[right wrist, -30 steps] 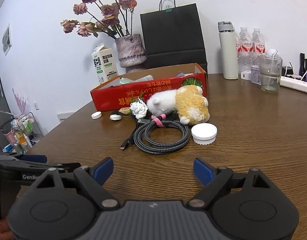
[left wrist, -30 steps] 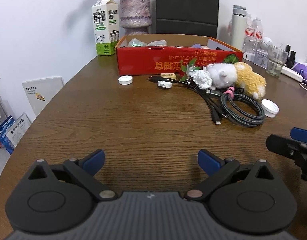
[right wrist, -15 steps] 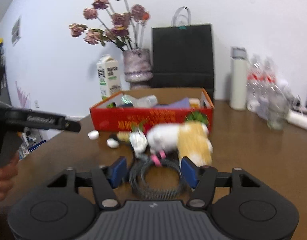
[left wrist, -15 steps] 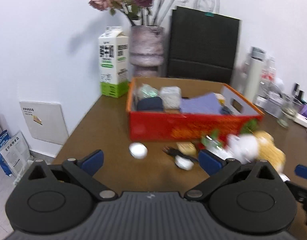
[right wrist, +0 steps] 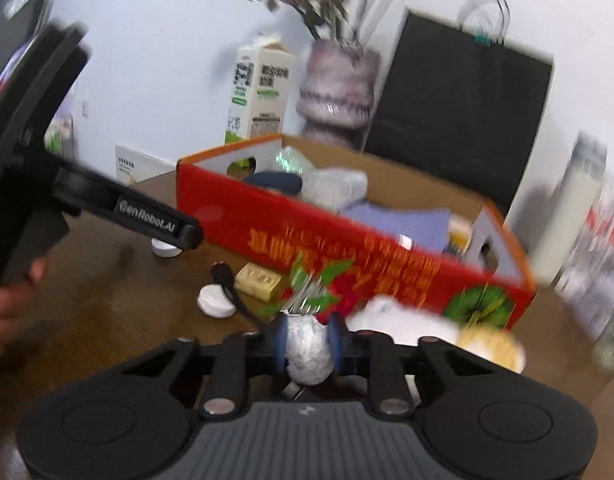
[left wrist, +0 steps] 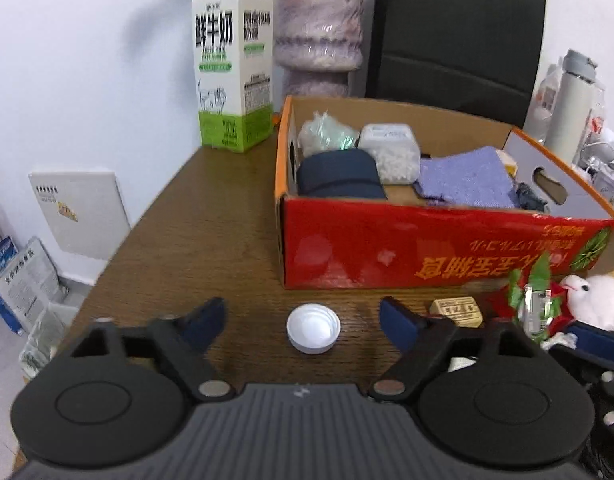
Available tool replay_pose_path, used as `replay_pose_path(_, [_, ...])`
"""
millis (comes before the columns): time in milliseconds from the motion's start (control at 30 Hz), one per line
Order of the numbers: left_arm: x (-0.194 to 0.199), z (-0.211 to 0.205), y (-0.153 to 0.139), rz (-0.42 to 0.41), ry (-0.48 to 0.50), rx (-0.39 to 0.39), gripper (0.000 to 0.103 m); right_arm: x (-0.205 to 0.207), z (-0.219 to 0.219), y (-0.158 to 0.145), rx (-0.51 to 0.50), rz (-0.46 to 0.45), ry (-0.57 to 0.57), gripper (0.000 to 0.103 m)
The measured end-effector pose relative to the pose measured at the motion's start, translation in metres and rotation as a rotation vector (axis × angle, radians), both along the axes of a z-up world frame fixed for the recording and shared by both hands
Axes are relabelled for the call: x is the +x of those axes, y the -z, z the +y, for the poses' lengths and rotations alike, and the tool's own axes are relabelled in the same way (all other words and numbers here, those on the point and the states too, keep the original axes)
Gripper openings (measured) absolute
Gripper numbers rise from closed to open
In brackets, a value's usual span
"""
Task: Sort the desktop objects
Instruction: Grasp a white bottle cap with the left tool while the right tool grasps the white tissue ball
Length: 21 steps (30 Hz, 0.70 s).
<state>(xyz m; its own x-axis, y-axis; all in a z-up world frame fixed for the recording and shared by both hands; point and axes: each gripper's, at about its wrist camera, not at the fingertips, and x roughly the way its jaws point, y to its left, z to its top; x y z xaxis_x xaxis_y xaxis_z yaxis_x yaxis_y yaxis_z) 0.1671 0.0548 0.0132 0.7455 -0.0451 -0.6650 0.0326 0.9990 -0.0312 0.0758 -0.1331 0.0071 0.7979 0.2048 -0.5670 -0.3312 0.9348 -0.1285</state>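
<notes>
Red box (left wrist: 427, 248) at frame centre already part-filled. Left gripper (left wrist: 303, 320) spread wide around white cap (left wrist: 313, 329), not gripping. Right gripper (right wrist: 305, 344) clamped on white crumpled ball (right wrist: 309, 354), lower centre. Plush, cable, small block not yet boxed.

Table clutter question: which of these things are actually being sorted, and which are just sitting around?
Being sorted:
- red box, already holding items
- white cap between the open left claw
- crumpled white ball squeezed in the right claw
- plush toy
- small tan block

Just lying about:
- milk carton
- vase
- black bag
- thermos
</notes>
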Motion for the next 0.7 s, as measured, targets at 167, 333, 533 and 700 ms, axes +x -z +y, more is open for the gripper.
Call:
replay_pose_path(167, [0.003,-0.002,0.002,0.002,-0.023,0.016,0.039,-0.003,-0.017,-0.004,0.099,0.002,0.05,0.012])
replay_pose_path(333, [-0.015,-0.006,0.002,-0.018,0.01,0.02,0.029,-0.018,-0.027,-0.016,0.145,-0.111,0.089,0.012])
replay_pose_path(533, [-0.088,-0.012,-0.026,-0.138,-0.019,-0.054,0.029,-0.047,-0.043,-0.036,0.229,-0.264,0.098,0.012])
replay_pose_path(700, [-0.184,-0.049,-0.039,-0.273,0.031,-0.024,0.03,-0.107,-0.066,-0.042,0.325,-0.25,0.158,0.012])
